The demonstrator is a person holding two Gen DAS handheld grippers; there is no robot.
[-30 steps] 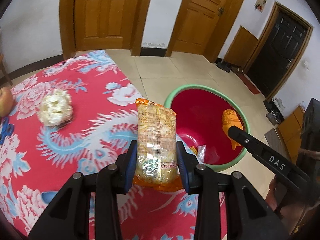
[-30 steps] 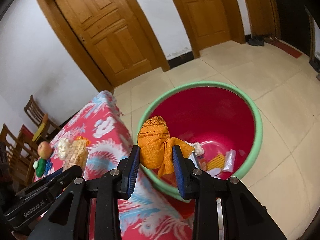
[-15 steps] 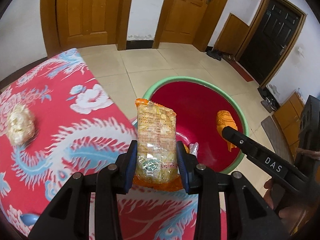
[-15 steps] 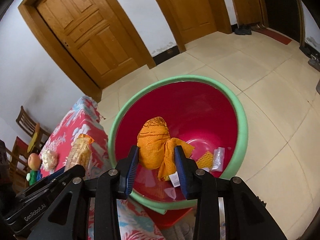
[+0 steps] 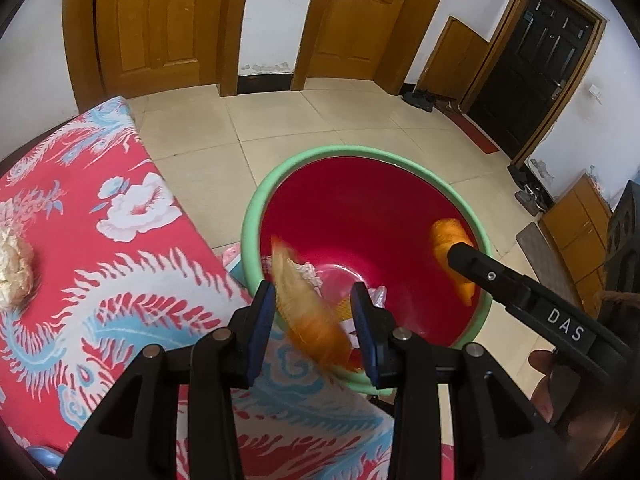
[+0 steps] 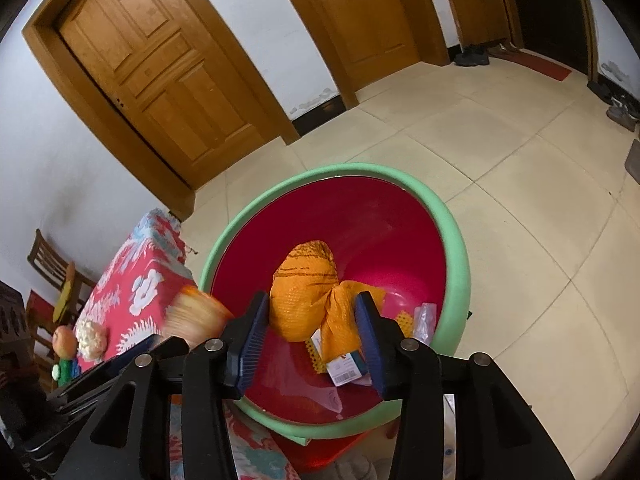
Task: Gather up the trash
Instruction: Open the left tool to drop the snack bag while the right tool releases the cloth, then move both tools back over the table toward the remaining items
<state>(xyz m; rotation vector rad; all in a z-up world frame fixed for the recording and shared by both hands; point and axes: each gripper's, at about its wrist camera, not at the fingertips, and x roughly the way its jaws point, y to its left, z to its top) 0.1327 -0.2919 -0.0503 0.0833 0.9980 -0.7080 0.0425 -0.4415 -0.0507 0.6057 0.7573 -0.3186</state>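
Now the orange mesh bag (image 6: pixel 308 300) sits between the right gripper (image 6: pixel 311 336)'s blue pads, over the red inside of the green-rimmed basin (image 6: pixel 456 256); the jaws are opening, the right pad seems still to brush the bag's knotted tail, and I cannot tell whether the left one touches. Only the right wrist view shows the scraps on the basin floor beneath it: a barcoded label and a clear wrapper. From the left wrist view that bag (image 5: pixel 452 248) shows as an orange lump behind a black finger marked DAS, above the basin (image 5: pixel 256 216).

The snack packet (image 5: pixel 308 312) appears sharpest in the left wrist view, though blurred: tilted, lying slantwise in the gap of the left gripper (image 5: pixel 314 332), jaws apart, over the basin's near rim. Whether either pad presses on it cannot be told. In the right wrist view it (image 6: pixel 196 312) is a smear. Leftward lies the red dragon-patterned tablecloth (image 5: pixel 100 264), with a crumpled white wad (image 5: pixel 14 268) at the edge.
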